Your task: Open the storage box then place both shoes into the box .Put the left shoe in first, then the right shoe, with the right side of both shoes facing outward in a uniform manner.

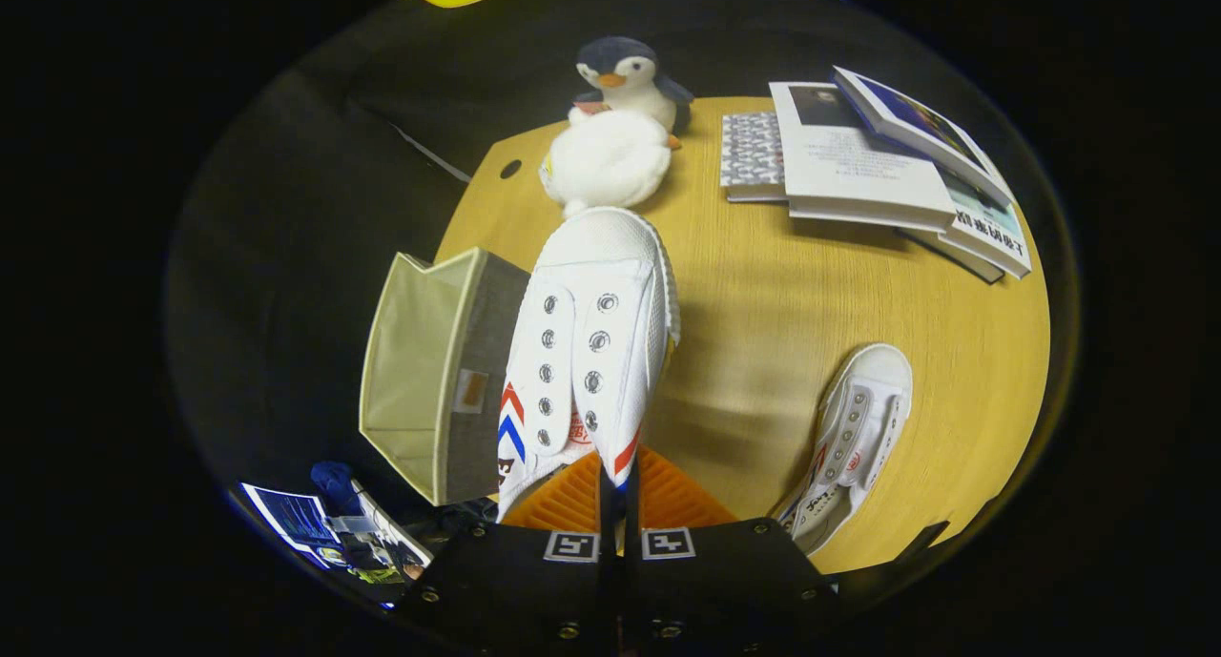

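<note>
gripper view, looking forward along the fingers. the gripper (618, 490) has its two fingers drawn almost together on the heel end of a white canvas shoe (587, 352), which stands out ahead of them, toe pointing away toward a white plush (607, 161) and a penguin toy (625, 77). the shoe appears lifted clear of the round wooden table (763, 352), though its underside is hidden. the fabric storage box (434, 371) lies just beside the held shoe on its left, at the table's edge, its mouth open and turned away from the shoe toward the dark floor side. the second white shoe (854, 438) rests on the table to the right of the fingers, well apart from the box.

step in hand, as judged: the box is already open and the first shoe is being carried to it; whether this is the left shoe cannot be told for certain. the next move calls for swinging the shoe leftward round the box's near wall and turning it so that it enters the mouth with its right side facing outward.

edges and room: the box overhangs or sits very near the table's rim, so a push could tip it off. open tabletop lies between the two shoes; a stack of books (878, 171) occupies the far right, clear of the path.
</note>
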`<action>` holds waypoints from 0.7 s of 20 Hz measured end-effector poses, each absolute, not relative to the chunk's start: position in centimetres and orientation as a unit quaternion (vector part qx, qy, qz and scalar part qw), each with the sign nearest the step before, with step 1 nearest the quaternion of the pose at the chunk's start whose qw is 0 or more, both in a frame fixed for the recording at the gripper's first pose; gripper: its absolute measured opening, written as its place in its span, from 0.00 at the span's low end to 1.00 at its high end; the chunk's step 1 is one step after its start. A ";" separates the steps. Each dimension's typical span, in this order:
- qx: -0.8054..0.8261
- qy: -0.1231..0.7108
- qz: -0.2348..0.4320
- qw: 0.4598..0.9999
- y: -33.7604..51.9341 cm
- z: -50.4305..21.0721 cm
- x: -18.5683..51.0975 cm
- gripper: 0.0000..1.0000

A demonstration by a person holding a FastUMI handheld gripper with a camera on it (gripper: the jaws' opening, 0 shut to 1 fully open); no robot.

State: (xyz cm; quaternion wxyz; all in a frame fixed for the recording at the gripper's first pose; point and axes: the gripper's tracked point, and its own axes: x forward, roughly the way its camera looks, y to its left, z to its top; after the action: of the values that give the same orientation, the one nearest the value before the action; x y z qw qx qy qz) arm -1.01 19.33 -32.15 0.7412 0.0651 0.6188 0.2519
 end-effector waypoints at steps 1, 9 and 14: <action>0.072 0.610 0.263 0.744 20.4 -30.6 -0.8 0.02; 0.043 0.583 0.354 0.730 32.2 -26.4 -1.1 0.02; -0.007 0.618 0.374 0.691 38.2 -31.4 -4.2 0.02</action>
State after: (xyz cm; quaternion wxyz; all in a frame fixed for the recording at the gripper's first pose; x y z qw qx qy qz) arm -4.18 38.24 -31.37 0.6914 -0.0068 0.6183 0.3738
